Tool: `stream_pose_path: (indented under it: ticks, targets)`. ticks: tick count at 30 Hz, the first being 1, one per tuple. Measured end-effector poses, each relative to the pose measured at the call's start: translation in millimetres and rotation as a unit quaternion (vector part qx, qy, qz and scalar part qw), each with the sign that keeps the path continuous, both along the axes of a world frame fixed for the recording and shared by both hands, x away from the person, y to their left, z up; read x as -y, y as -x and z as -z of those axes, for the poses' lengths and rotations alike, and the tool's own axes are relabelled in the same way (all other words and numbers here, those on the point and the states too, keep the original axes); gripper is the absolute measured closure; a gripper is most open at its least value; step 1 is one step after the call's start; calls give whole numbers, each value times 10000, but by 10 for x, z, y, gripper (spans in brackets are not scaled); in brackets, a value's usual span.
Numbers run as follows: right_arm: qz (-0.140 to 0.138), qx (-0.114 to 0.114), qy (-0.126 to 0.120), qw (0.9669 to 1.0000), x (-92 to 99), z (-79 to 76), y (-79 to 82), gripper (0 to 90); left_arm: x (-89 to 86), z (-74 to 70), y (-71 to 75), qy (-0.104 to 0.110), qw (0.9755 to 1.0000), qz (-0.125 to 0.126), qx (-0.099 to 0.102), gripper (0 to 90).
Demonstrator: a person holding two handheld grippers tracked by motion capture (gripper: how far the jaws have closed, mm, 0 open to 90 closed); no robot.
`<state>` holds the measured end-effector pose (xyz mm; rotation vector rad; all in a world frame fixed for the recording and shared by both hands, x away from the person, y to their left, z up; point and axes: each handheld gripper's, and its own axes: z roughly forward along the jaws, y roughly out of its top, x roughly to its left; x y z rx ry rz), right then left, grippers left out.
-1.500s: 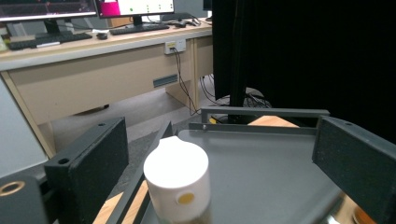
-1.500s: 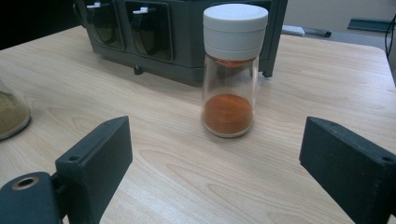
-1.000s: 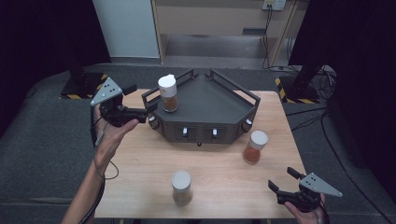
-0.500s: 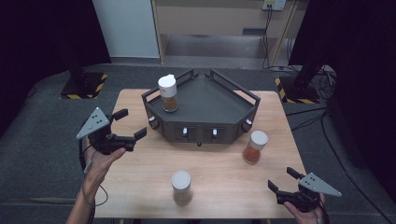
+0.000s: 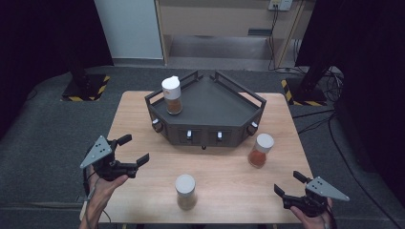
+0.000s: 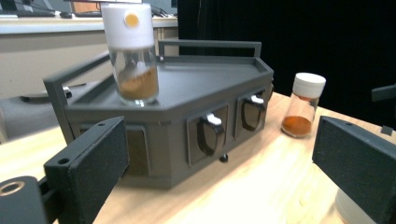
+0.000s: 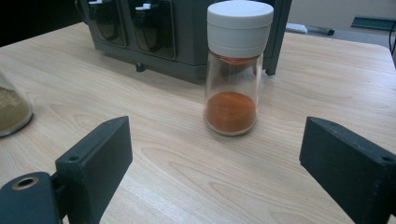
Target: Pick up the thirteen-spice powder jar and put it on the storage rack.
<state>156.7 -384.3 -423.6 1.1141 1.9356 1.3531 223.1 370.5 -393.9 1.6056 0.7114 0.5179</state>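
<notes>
A dark grey rack (image 5: 210, 107) with front drawers stands at the back of the wooden table (image 5: 143, 119). On its left corner stands a white-capped jar of brown spice (image 5: 172, 95). An orange-spice jar (image 5: 261, 150) stands on the table right of the rack, and a third jar (image 5: 185, 192) stands near the front middle. My left gripper (image 5: 134, 149) hovers open over the table's left front, facing the rack (image 6: 205, 88) and the brown-spice jar (image 6: 133, 56). My right gripper (image 5: 288, 182) rests open at the front right, with the orange-spice jar (image 7: 236, 70) ahead of its jaws, apart from them.
The rack's rails and drawer handles (image 6: 210, 133) face the person's side. Dark floor surrounds the table, with stands and cables (image 5: 329, 81) at the back right. The third jar (image 7: 11, 112) sits at the left edge of the right gripper view.
My left gripper has come down and away from the jar on the rack, toward the table's left front. The right gripper and all three jars have stayed put.
</notes>
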Motion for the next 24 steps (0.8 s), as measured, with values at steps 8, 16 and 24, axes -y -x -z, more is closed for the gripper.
stream_pose_path:
  ticks: [8, 16, 24]
  targets:
    - [-6, 3, 7, 10000, -2, -2, 1, 93, -68, 315, 114, 27, 9995, 132, -268, 24]
    - [-10, 3, 12, 10000, -3, -3, 0, 93, -75, 496, 138, 85, 9990, 303, -306, 27]
    - [-19, 3, -15, 10000, 8, 2, -1, 93, -86, 584, 162, -113, 9987, 359, -331, 29]
